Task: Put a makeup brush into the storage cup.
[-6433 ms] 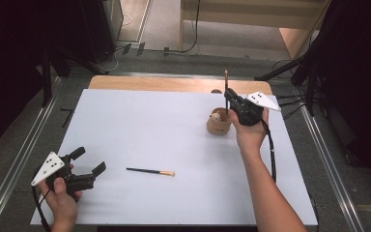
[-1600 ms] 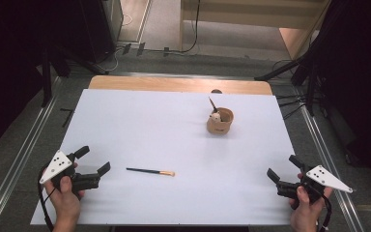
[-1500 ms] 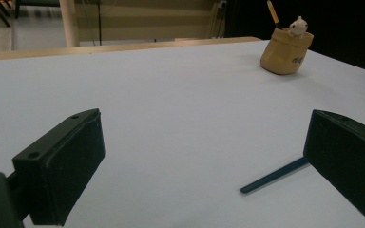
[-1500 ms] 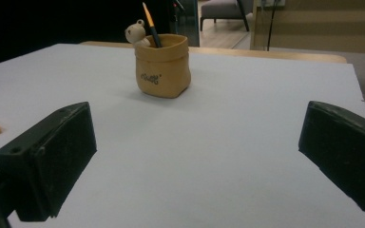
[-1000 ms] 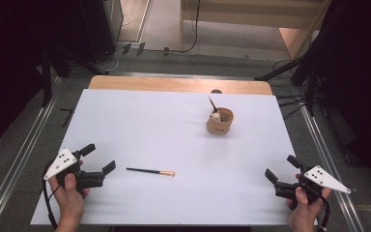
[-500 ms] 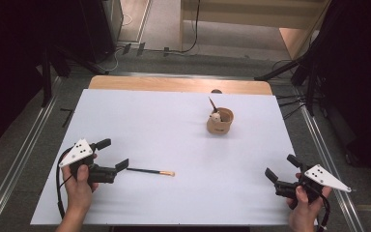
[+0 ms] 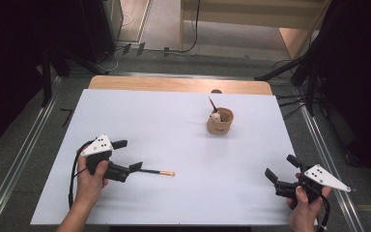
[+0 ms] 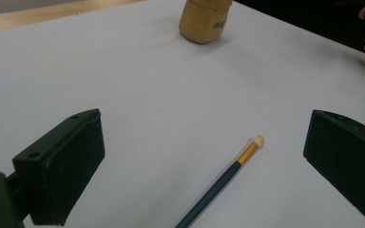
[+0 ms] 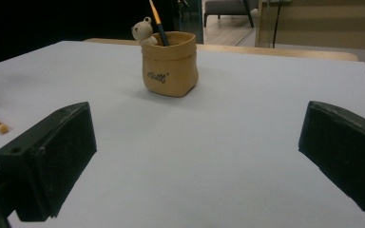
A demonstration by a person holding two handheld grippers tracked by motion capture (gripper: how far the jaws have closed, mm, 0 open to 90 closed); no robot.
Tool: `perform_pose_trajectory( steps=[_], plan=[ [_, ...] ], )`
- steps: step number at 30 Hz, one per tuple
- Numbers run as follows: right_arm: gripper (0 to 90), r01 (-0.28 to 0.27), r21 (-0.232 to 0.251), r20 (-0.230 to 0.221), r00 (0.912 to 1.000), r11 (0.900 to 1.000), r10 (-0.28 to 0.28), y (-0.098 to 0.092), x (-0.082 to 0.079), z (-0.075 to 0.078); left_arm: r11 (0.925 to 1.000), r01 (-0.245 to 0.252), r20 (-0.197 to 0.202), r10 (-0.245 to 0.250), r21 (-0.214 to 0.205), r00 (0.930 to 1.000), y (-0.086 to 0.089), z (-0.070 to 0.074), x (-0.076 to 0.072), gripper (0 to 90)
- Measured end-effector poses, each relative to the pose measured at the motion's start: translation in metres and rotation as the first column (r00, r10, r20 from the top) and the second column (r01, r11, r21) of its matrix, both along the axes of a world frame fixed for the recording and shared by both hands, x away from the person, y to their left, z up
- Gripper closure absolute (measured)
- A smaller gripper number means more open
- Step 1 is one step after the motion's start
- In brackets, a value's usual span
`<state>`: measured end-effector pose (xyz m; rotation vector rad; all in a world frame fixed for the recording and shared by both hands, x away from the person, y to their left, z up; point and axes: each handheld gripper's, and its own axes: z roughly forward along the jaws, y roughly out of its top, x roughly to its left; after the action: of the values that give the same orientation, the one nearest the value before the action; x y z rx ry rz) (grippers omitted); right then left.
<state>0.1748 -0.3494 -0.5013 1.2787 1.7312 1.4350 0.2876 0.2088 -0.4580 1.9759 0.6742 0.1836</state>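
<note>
Two pencils are in sight: one dark green pencil [image 7: 157,172] lying flat on the counter [image 7: 174,125], and a second pencil [image 9: 157,21] standing tilted in the single tan pencil cup [image 7: 219,122], which carries one small bear figure [image 9: 143,31] on its rim. There are two tongs, one in each hand. The counter is a plain white sheet over a wooden top whose bare strip shows along the far edge; grey floor with metal rails runs down both sides, and the room beyond is dark, with cables on the floor. The left tongs [image 7: 128,155] are spread wide and hold nothing; the lying pencil rests between their jaws in the left gripper view [image 8: 221,183], its dark end close in at the tongs and touching neither jaw as far as can be seen. Its long axis runs away from the left tongs toward the right tongs, the gold band and pale eraser tip at the far end. The cup stands well beyond that tip. The right tongs [image 7: 280,170] sit well apart near the counter's near right corner, also wide open and empty, facing the cup.
</note>
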Motion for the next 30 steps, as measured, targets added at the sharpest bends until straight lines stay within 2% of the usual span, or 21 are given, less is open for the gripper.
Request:
perform_pose_trajectory(
  steps=[2, 5, 9, 14, 16, 17, 18, 22, 24, 26, 27, 28, 29, 30],
  plan=[
    [0.0, -0.001, 0.001, -0.005, 1.0, 1.0, 0.001, 0.0, 0.0, 0.0, 0.9996, 0.018, -0.016, -0.018, 0.022, 0.9997, -0.004, -0.001, 0.002, 0.2],
    [0.0, -0.007, 0.0, -0.009, 0.9999, 1.0, 0.007, 0.001, 0.0, -0.001, 0.997, 0.046, -0.064, -0.042, 0.063, 0.9971, -0.01, -0.002, 0.006, 0.2],
    [0.0, -0.012, -0.003, -0.014, 0.9998, 0.9999, 0.012, 0.002, 0.002, -0.003, 0.9898, 0.085, -0.084, -0.075, 0.115, 0.9936, -0.018, -0.002, 0.008, 0.2],
    [0.0, -0.017, -0.008, -0.015, 0.9997, 0.9998, 0.017, 0.003, 0.002, -0.002, 0.9763, 0.131, -0.133, -0.109, 0.172, 0.9851, -0.023, -0.002, 0.013, 0.2],
    [0.0, -0.019, -0.01, -0.017, 0.9997, 0.9998, 0.018, 0.003, 0.002, -0.002, 0.9683, 0.149, -0.143, -0.121, 0.2, 0.9822, -0.026, -0.002, 0.015, 0.3],
    [0.0, -0.021, -0.007, -0.02, 0.9996, 0.9998, 0.021, 0.003, 0.003, -0.003, 0.9573, 0.162, -0.15, -0.128, 0.24, 0.9803, -0.031, -0.003, 0.016, 1.4],
    [0.0, -0.021, -0.007, -0.02, 0.9996, 0.9998, 0.021, 0.003, 0.003, -0.003, 0.9573, 0.162, -0.15, -0.128, 0.24, 0.9803, -0.031, -0.003, 0.016, 2.7],
    [0.0, -0.022, -0.007, -0.024, 0.9995, 0.9997, 0.021, 0.003, 0.004, -0.004, 0.9321, 0.194, -0.169, -0.147, 0.306, 0.9746, -0.04, -0.006, 0.017, 4.6],
    [0.0, -0.025, -0.01, -0.027, 0.9993, 0.9996, 0.025, 0.003, 0.003, -0.004, 0.9125, 0.212, -0.182, -0.156, 0.35, 0.9709, -0.045, -0.007, 0.018, 6.2],
    [0.0, -0.027, -0.012, -0.024, 0.9993, 0.9996, 0.027, 0.004, 0.004, -0.004, 0.9008, 0.228, -0.199, -0.163, 0.37, 0.9665, -0.05, -0.009, 0.018, 6.7],
    [0.0, -0.027, -0.012, -0.024, 0.9993, 0.9996, 0.027, 0.004, 0.004, -0.004, 0.8919, 0.235, -0.2, -0.168, 0.386, 0.9653, -0.051, -0.009, 0.019, 6.7],
    [0.0, -0.027, -0.013, -0.025, 0.9993, 0.9995, 0.027, 0.004, 0.004, -0.004, 0.8844, 0.238, -0.205, -0.167, 0.401, 0.9645, -0.053, -0.01, 0.019, 8.7],
    [0.0, -0.028, -0.014, -0.026, 0.9993, 0.9995, 0.028, 0.004, 0.004, -0.004, 0.8768, 0.248, -0.209, -0.174, 0.412, 0.9623, -0.054, -0.01, 0.019, 15.1],
    [0.0, -0.028, -0.014, -0.027, 0.9992, 0.9995, 0.028, 0.004, 0.004, -0.004, 0.8671, 0.258, -0.217, -0.179, 0.426, 0.9597, -0.056, -0.011, 0.019, 14.5]
  ],
)
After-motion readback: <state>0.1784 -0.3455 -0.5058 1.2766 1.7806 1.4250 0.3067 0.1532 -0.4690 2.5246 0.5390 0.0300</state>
